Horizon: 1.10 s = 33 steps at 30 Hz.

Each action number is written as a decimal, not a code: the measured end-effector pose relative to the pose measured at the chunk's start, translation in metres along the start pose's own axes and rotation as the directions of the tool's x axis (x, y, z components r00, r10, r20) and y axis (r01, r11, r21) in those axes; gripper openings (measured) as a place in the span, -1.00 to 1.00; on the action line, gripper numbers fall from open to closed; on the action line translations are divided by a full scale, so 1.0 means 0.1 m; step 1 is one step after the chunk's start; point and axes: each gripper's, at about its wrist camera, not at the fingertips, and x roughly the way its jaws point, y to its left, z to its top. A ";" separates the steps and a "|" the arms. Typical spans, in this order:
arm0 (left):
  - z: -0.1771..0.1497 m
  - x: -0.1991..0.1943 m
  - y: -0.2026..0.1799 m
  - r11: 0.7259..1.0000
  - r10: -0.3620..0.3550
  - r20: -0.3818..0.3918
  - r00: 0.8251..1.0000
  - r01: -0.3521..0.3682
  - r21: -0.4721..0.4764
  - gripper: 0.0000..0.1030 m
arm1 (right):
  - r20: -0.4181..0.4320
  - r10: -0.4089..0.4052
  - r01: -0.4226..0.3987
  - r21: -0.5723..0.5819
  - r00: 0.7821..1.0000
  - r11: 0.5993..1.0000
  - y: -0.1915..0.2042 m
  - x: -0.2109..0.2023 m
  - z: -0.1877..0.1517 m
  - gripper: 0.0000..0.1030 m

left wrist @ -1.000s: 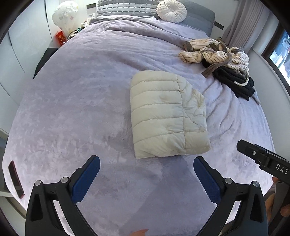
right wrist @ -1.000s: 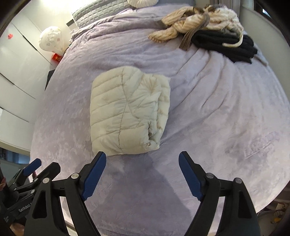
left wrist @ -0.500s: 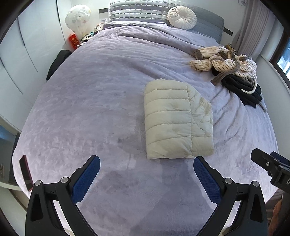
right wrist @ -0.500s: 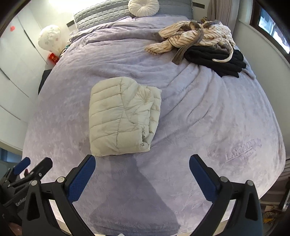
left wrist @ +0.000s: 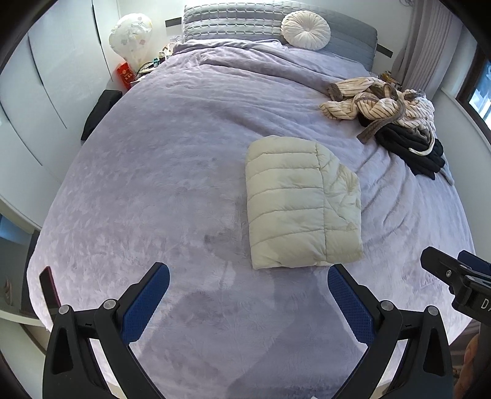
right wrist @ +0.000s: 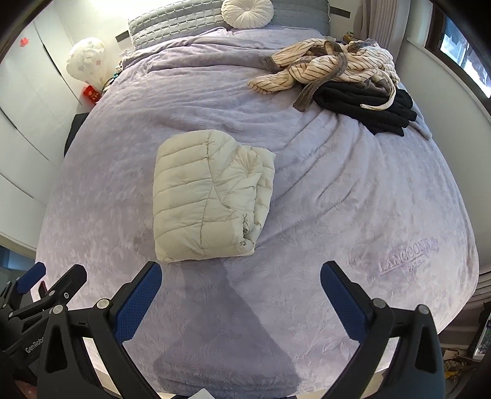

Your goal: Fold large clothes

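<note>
Folded cream puffer jacket (left wrist: 302,202) lying mid-bed on lavender blanket (left wrist: 172,172). Left gripper (left wrist: 248,294) and right gripper (right wrist: 241,291) above the near edge, jaws wide, holding nothing.

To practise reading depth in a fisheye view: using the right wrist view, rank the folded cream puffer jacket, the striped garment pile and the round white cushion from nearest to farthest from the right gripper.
From the right gripper:
1. Folded cream puffer jacket, just ahead, slightly left.
2. Striped garment pile, farther up the bed, on the right.
3. Round white cushion, at the headboard, farthest.
</note>
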 end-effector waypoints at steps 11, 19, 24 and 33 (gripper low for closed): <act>0.02 0.00 0.01 1.000 -0.001 -0.003 1.000 0.001 0.002 1.00 | -0.001 0.001 -0.001 -0.007 1.000 1.000 0.00 0.00 0.02 0.99; 0.02 0.00 0.01 1.000 -0.002 -0.006 1.000 0.002 0.005 1.00 | -0.003 0.003 -0.003 -0.009 1.000 1.000 0.00 0.00 0.02 0.99; 0.02 0.01 0.01 1.000 -0.002 -0.007 1.000 0.002 0.006 1.00 | -0.003 0.002 -0.002 -0.009 1.000 1.000 0.00 0.00 0.02 0.99; 0.01 0.01 0.00 1.000 -0.001 -0.007 1.000 0.001 0.003 1.00 | -0.004 0.002 -0.002 -0.010 1.000 1.000 -0.01 0.00 0.03 0.99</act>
